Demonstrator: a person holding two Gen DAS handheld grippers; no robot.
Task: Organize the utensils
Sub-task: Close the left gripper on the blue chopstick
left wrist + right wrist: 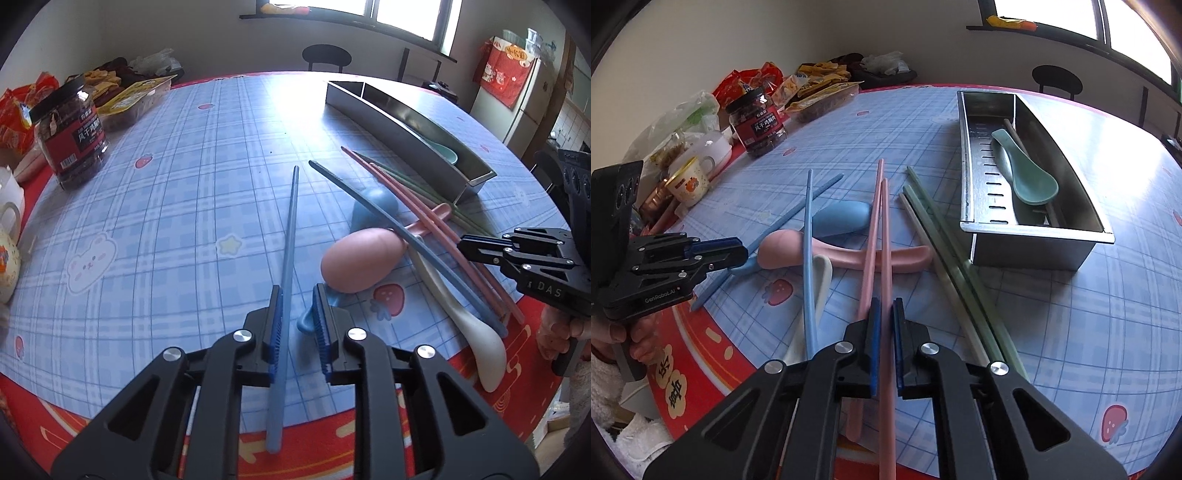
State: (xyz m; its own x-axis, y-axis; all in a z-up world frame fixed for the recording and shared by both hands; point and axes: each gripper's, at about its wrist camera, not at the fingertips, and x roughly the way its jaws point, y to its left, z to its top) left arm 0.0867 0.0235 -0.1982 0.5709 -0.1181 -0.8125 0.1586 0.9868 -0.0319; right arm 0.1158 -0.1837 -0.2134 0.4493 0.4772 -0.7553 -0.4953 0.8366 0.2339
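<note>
While a blue chopstick (286,258) is framed between the fingers of the left gripper (298,306), the jaws are seen standing apart, with the stick lying against the left pad and a clear gap to the right pad; nothing is clamped. The right gripper (885,317) is positioned over a pink chopstick (885,295), which passes between its narrowly spaced pads; whether the pads actually press on the stick cannot be told from the views.

A second pink chopstick (870,243) is laid just beside the first, and both cross over the handle of a pink spoon (827,251). A second blue chopstick (809,258) is seen resting across the pink spoon and a white spoon (818,291). A blue spoon (842,218) lies behind the pink one. Two green chopsticks (945,243) and a cream chopstick (934,266) are arranged alongside, running toward the near end of the metal tray (1041,229).

The tray is divided lengthwise, and a teal spoon (1027,173) is held in its slotted compartment. All loose utensils are spread on the blue checked tablecloth (166,206). A dark-lidded jar (72,136) and snack packets (812,88) are placed at the far left of the table.
</note>
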